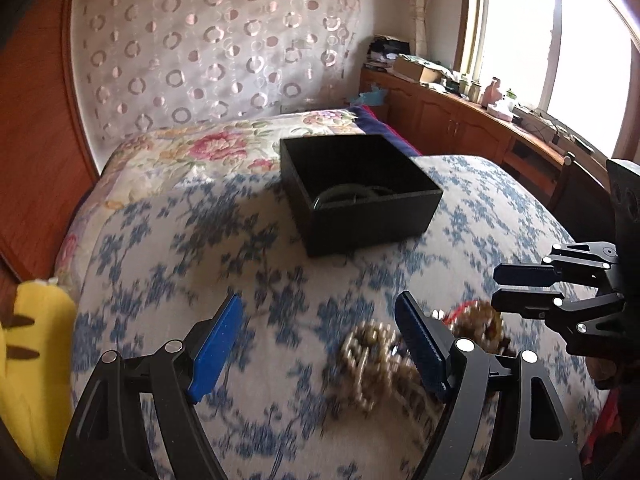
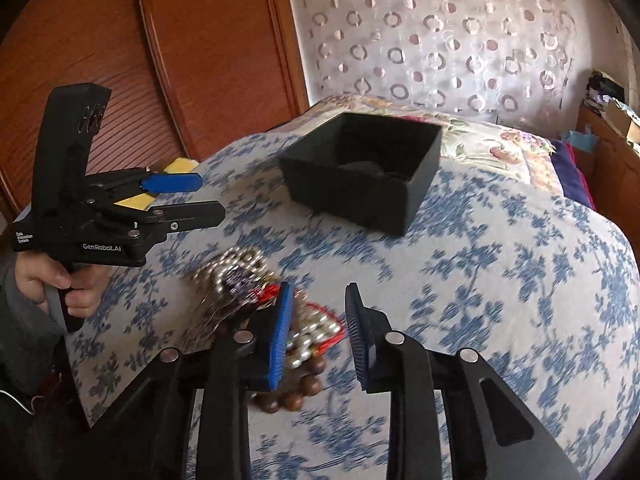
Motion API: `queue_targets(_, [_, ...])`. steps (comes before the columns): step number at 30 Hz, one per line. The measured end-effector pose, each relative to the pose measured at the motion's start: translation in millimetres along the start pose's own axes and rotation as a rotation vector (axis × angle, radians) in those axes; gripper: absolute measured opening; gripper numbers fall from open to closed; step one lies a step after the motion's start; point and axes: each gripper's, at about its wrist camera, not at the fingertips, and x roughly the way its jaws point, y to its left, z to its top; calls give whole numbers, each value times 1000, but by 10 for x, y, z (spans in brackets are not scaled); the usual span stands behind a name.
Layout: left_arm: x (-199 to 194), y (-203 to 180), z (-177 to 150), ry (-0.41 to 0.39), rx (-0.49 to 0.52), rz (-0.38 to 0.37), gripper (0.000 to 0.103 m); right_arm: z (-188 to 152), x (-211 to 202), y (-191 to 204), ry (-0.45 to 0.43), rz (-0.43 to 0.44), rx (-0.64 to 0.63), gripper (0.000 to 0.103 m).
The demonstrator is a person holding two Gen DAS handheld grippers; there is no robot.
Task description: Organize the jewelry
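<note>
A heap of jewelry lies on the blue-flowered bedspread: pale bead strands (image 1: 370, 364) (image 2: 234, 272), a brown wooden bead bracelet (image 2: 288, 398) and red cord (image 2: 328, 338). An open black box (image 1: 360, 196) (image 2: 360, 172) stands farther back with a dark ring inside (image 1: 340, 196). My left gripper (image 1: 320, 344) is open and empty, the heap just inside its right finger. My right gripper (image 2: 318, 332) is open just above the heap, with beads between its fingers; it also shows in the left wrist view (image 1: 496, 286).
A yellow plush toy (image 1: 32, 360) lies at the bed's left edge. A wooden wardrobe (image 2: 160, 60) stands left of the bed. A cluttered wooden cabinet (image 1: 480, 120) runs under the window at right. A flowered quilt (image 1: 208, 148) lies behind the box.
</note>
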Motion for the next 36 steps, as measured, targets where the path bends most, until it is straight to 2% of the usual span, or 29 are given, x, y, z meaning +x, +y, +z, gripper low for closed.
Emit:
queue_targets(9, [-146, 89, -295, 6, -32, 1, 75, -29, 91, 145, 43, -38, -46, 29])
queue_targets(11, [-163, 101, -344, 10, -43, -6, 75, -26, 119, 148, 50, -48, -51, 24])
queue_targets(12, [-163, 100, -358, 14, -45, -10, 75, -24, 123, 154, 51, -48, -55, 13])
queue_targets(13, [-165, 100, -380, 18, -47, -13, 75, -16, 119, 165, 50, -50, -61, 8])
queue_targets(17, [-141, 126, -435, 43, -71, -58, 58, 1, 43, 178, 13, -57, -62, 8])
queue_targets(22, [-58, 97, -452, 72, -68, -77, 44, 80, -160, 107, -67, -69, -32, 8])
queue_targets(26, [23, 41, -466, 93, -57, -86, 33, 120, -295, 106, -97, -74, -39, 8])
queue_targets(33, [112, -11, -422, 114, -44, -77, 27, 111, -346, 103, -104, -74, -37, 8])
queue_targets(36, [145, -43, -391, 123, -14, -48, 19, 103, -347, 114, -102, -70, -39, 8])
